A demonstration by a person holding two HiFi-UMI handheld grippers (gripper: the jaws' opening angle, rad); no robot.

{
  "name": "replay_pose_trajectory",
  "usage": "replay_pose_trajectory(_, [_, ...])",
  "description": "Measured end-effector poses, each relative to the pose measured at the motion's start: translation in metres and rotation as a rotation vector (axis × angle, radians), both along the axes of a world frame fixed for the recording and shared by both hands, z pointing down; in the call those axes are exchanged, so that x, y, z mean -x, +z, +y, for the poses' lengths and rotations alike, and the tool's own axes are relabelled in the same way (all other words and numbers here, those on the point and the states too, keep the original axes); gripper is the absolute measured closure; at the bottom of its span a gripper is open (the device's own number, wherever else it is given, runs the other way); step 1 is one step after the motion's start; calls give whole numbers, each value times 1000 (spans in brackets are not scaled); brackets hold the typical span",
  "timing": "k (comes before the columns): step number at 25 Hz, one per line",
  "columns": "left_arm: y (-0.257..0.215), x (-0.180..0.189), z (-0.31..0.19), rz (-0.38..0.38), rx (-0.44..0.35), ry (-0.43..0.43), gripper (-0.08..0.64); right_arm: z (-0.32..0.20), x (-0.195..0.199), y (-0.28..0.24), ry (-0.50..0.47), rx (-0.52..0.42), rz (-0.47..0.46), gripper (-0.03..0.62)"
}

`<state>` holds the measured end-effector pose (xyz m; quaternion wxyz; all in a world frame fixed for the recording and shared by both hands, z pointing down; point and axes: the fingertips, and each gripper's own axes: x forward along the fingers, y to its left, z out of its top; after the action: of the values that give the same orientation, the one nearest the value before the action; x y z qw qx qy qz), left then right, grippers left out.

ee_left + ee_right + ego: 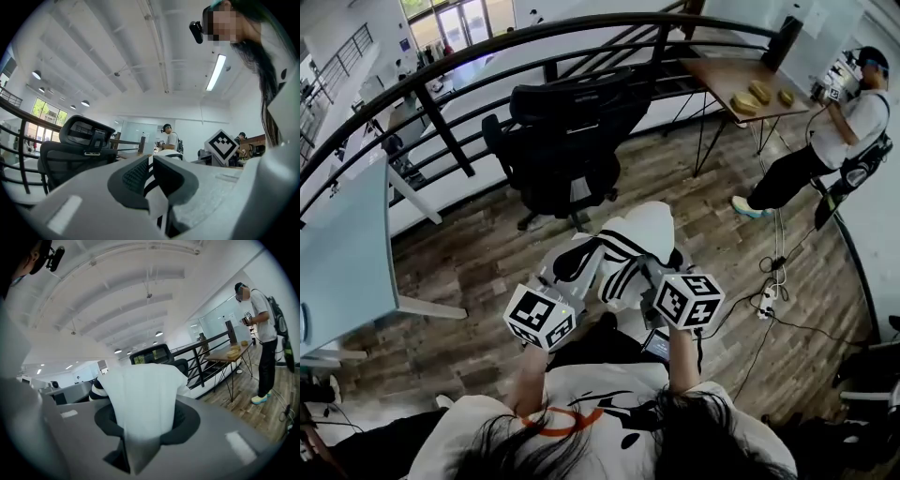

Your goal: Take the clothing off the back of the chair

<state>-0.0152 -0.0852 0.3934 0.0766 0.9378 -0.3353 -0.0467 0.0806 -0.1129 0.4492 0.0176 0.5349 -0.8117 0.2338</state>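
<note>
Clothing (630, 246): soft white fabric, black stripes, bunched and slack. Clear of black mesh-backed chair (567, 141), held up on near side of it. Slung crosswise between left gripper (570, 274) and right gripper (652, 274), both equally near. Jaws of each clamped tight on a fold. Likely next: carry away.

Soft white cloth garment (645, 231) with black stripes, matt black chair (570, 155), grainy wood-plank floor (478, 264), dark metal railing (445, 129)
</note>
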Motion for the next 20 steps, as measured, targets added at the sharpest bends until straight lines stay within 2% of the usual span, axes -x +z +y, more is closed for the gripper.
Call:
replay_pose_trajectory(10, [7,43,53,-9,-11,-27,551,57,60,16,-71,20,-11,423])
replay_pose_trajectory(20, [5,57,74,-15,-22,-38,551,80,81,15,-100,14,6,423])
